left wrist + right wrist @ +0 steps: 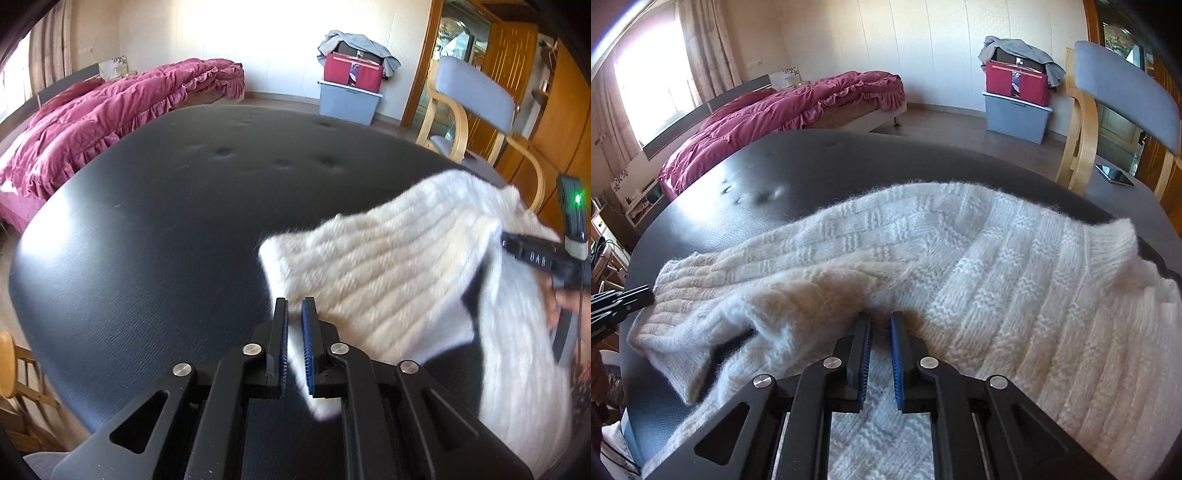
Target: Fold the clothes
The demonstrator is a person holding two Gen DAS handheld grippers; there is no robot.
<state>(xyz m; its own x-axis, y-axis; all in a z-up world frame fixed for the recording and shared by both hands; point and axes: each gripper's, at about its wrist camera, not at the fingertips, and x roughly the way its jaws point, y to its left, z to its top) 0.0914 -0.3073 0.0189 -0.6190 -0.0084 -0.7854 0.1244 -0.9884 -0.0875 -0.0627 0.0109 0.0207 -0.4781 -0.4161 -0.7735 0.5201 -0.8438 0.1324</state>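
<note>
The left tool (294, 306) is nearly closed on a thin edge of the cream knit sweater (388, 273); the right tool (880, 321) is pinched shut on the knit low in its own view. The sweater sprawls over the dark desk (147, 221), centre to right. The left pinch looks shallow, so a tug could slip the fuzzy edge free and collapse the fold.

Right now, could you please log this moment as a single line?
step: folding | item: cream knit sweater on black table | left tongs: shut on sweater | right tongs: shut on sweater
</note>
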